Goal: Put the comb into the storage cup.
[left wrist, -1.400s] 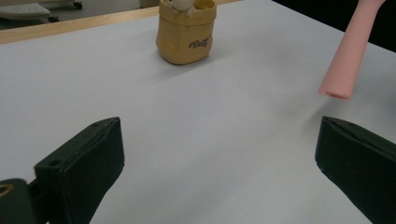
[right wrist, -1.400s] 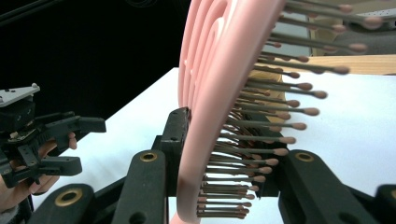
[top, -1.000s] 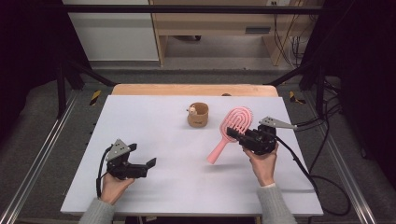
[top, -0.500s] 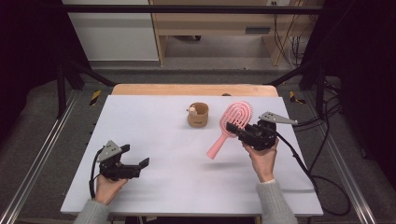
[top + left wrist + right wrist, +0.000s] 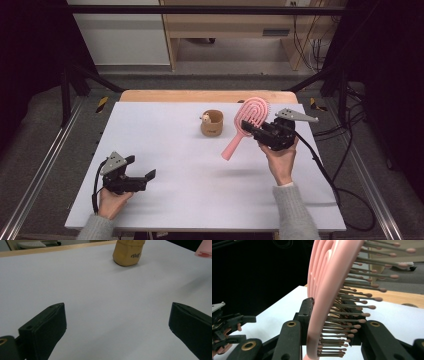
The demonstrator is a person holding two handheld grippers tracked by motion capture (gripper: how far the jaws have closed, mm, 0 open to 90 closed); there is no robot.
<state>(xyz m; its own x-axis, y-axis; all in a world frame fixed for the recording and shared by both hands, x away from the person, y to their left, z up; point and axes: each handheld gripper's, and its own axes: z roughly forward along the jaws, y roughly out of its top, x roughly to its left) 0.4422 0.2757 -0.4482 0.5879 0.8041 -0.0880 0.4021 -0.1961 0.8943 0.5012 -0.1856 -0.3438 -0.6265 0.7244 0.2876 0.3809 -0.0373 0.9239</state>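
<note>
1. Right gripper (image 5: 252, 131) has its jaws clamped on the pink hairbrush (image 5: 247, 122), held up off the desk (image 5: 165, 145), right of centre frame.
2. Little brown cup (image 5: 212, 123) sits just left of the brush, apart from it.
3. Left gripper (image 5: 142, 178), lower left, jaws wide, nothing between them.
</note>
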